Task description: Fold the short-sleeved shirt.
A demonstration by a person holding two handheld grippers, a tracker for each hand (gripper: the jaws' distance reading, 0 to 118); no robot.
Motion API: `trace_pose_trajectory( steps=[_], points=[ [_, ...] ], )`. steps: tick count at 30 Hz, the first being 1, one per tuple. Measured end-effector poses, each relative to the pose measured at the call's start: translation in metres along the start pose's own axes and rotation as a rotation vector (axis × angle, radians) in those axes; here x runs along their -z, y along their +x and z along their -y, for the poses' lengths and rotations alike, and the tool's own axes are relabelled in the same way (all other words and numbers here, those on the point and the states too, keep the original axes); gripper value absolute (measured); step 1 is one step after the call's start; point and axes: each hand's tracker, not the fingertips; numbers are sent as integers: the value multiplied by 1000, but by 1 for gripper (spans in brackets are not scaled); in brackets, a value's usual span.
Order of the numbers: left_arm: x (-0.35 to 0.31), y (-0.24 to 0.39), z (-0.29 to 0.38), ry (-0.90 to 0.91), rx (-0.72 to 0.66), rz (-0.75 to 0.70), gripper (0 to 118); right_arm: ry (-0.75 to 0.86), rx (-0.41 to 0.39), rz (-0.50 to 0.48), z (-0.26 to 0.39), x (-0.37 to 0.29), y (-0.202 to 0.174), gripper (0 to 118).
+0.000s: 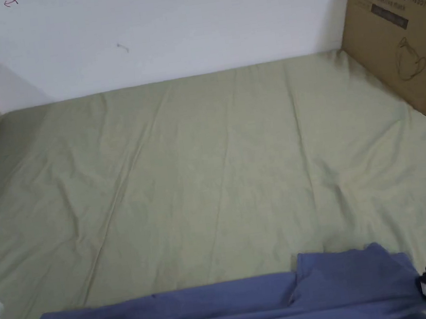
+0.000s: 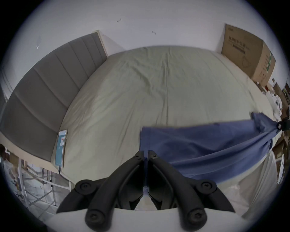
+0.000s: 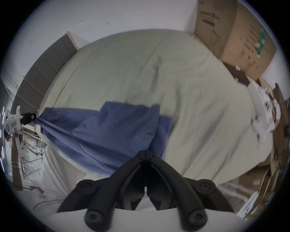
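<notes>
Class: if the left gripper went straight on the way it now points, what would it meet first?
Past the shirt edge in its jaws, the left gripper points across open bed sheet. It would probably meet that first, then the wall; depth is unclear.

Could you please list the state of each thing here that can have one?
Shirt: held stretched between both grippers over the bed's near edge.
Left gripper: shut on shirt.
Right gripper: shut on shirt.
Box: closed, standing on the bed.
Sheet: spread, wrinkled.
</notes>
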Motion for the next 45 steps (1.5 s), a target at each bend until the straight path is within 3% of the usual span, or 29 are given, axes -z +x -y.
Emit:
trace_pose_trajectory(
  steps=[4, 5, 6, 7, 8, 9, 10, 12, 16, 17, 18, 19, 20, 26, 27, 28, 29, 30, 31, 37, 39, 41, 42, 43, 45],
  points=[
    [13, -7, 26, -34, -61, 15, 7, -31, 35, -8, 37, 20, 0, 0],
    [16, -7, 30, -42, -71, 18, 18, -31, 37, -2, 44, 24, -1, 0],
    [18, -7, 32, -50, -80, 13, 37, -23, 26, 8, 47, 25, -3, 0],
    [20, -7, 33, -61, -81, 4, 69, -9, 15, 16, 49, 24, -6, 7],
    [20, -8, 34, -60, -82, -4, 91, 4, 10, 11, 50, 21, -8, 28],
    [22, -11, 34, -53, -88, -3, 104, 14, -1, 11, 49, 17, -11, 56],
    [18, -14, 32, -42, -103, 1, 105, 24, -21, 25, 47, 13, -14, 79],
    [7, -17, 24, 25, -161, 36, 104, 66, -54, 70, 41, 1, -24, 79],
    [-10, -15, 9, 97, -234, 157, 95, 197, -71, 10, 23, -22, -49, 76],
    [-17, -8, 7, 108, -253, 185, 78, 233, -57, 6, 19, -23, -58, 68],
    [-15, -5, 6, 105, -260, 211, 53, 263, -54, 6, 17, -23, -65, 48],
    [-11, -3, 6, 97, -264, 228, 18, 289, -37, 5, 16, -18, -74, 10],
    [-4, -1, 9, 94, -286, 232, 4, 292, -15, -21, 14, -12, -82, 1],
    [15, -21, 33, 53, -502, 349, 5, 240, 0, -123, 15, 23, -122, 0],
    [18, -30, 37, 51, -547, 358, 18, 230, -7, -130, 16, 28, -125, 0],
    [22, -40, 40, 42, -588, 360, 55, 216, -19, -134, 16, 32, -129, 0],
    [26, -49, 43, 20, -605, 363, 85, 207, -19, -140, 16, 35, -131, 0],
    [31, -54, 47, 10, -621, 366, 103, 192, -21, -152, 15, 38, -132, 0],
    [35, -60, 52, 7, -650, 374, 108, 181, -19, -163, 16, 40, -132, 0],
    [74, -68, 65, -59, -819, 503, 109, 143, 27, -178, 16, 50, -126, 0],
    [76, -67, 63, -23, -830, 488, 109, 124, 58, -197, 19, 53, -123, 0],
    [76, -66, 57, -9, -866, 509, 104, 119, 76, -186, 21, 55, -119, 0],
    [75, -65, 55, -3, -877, 522, 91, 114, 77, -179, 21, 56, -118, 0],
    [75, -62, 51, 5, -866, 545, 58, 109, 80, -171, 23, 56, -118, 0],
    [83, -47, 45, 0, -854, 542, 38, 100, 96, -171, 25, 59, -112, 0]
  ],
)
